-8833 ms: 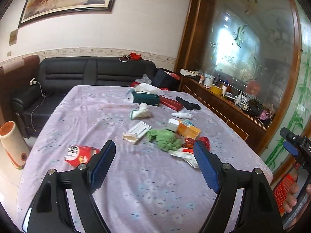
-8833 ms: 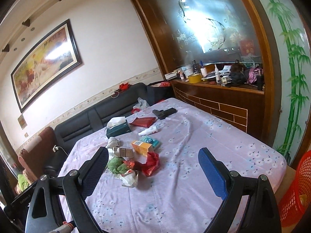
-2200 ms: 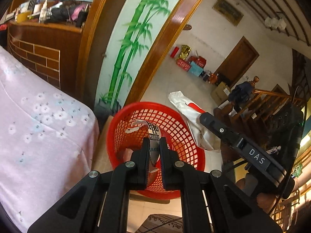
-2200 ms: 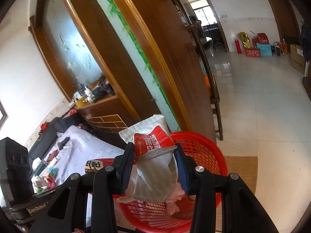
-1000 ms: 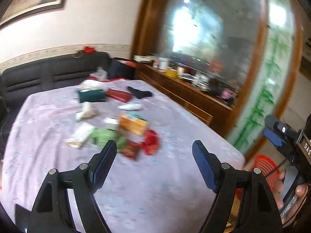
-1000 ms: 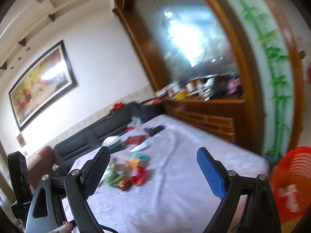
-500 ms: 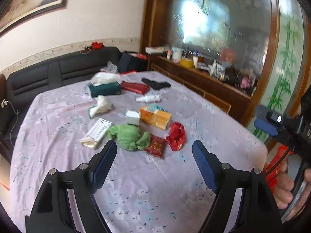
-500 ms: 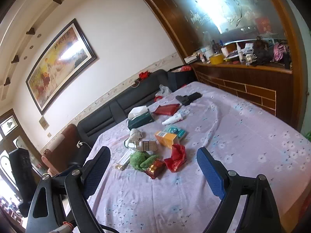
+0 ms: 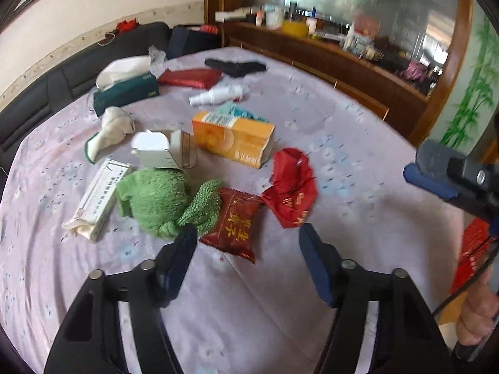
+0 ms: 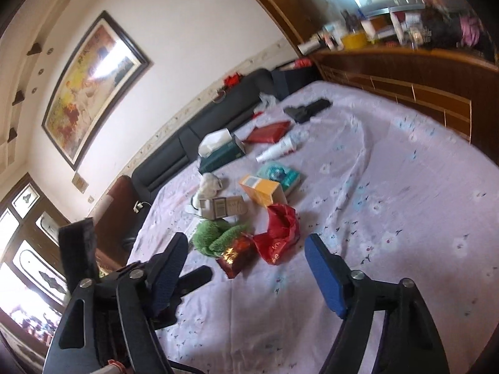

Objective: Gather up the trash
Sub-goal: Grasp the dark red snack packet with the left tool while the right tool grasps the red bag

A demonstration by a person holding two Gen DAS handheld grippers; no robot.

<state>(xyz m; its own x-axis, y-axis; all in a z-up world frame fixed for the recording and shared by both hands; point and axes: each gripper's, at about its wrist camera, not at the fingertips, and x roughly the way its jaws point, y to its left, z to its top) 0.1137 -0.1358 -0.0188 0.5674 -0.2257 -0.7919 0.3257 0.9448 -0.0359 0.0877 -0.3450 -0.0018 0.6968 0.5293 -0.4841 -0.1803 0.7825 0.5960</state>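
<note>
Both grippers hang over the near edge of the table [image 9: 358, 118], which is draped in a lilac flowered cloth. The left gripper [image 9: 248, 249] has just been narrowing its jaws, yet they stand apart with nothing pressed between them; the dark red snack packet [image 9: 233, 222] lies just beyond its tips, touching the green towel [image 9: 162, 198] on its left. The right gripper [image 10: 246, 265] has also just been closing somewhat and is likewise empty and parted, aimed at the crumpled red wrapper [image 10: 277, 233] beside that packet. Farther back lie an orange carton [image 9: 232, 137], a small white box [image 9: 162, 149], a white spray bottle [image 9: 218, 95] and a green tissue box [image 9: 124, 92].
</note>
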